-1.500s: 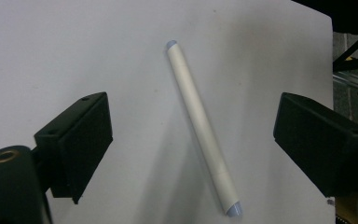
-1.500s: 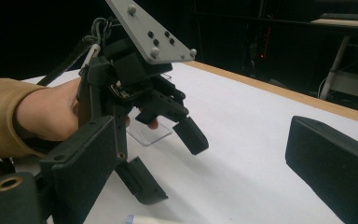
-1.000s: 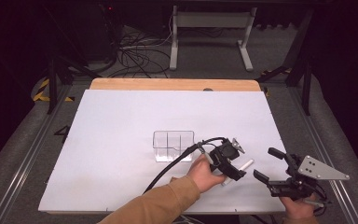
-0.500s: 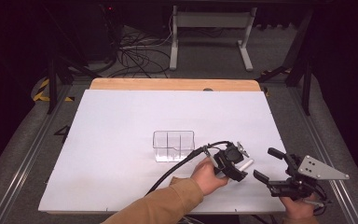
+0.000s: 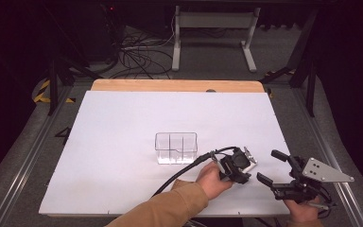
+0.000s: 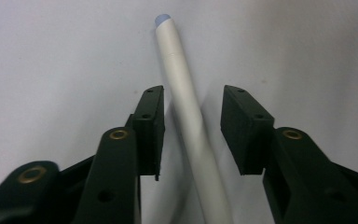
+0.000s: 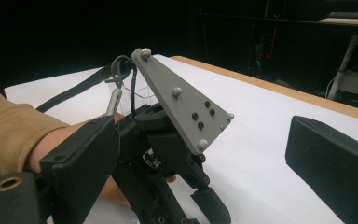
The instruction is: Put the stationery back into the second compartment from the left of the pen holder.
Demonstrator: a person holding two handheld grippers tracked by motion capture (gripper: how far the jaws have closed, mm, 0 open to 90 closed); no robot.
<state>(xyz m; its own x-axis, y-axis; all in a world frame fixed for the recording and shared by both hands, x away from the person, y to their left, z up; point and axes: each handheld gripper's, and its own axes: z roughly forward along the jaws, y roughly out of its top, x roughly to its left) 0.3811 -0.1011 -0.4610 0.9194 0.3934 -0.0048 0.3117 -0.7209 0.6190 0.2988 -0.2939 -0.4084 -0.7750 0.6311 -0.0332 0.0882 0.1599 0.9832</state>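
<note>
A white pen [image 6: 177, 70] with a pale blue tip lies on the white table top [image 5: 123, 142]. My left gripper [image 6: 193, 100] points down over it with a jaw on each side of the barrel. Its jaws have just been closing; the left pad sits close beside the pen and a gap still shows at the right pad [image 6: 244, 126]. In the high view my left gripper [image 5: 240, 165] is right of centre near the front edge. My right gripper [image 5: 268, 165] rests just to its right, open and holding nothing.
A clear plastic box [image 5: 176, 147] with dividers stands at the table's middle, just left of and behind my left gripper. The wooden strip [image 5: 177, 85] runs along the far edge. In the right gripper view, the left gripper's grey plate [image 7: 182, 107] is close ahead.
My left gripper has shifted slightly right and down onto the pen, which lay in the open beside it before. Its jaws look narrower. My right gripper has kept still.
</note>
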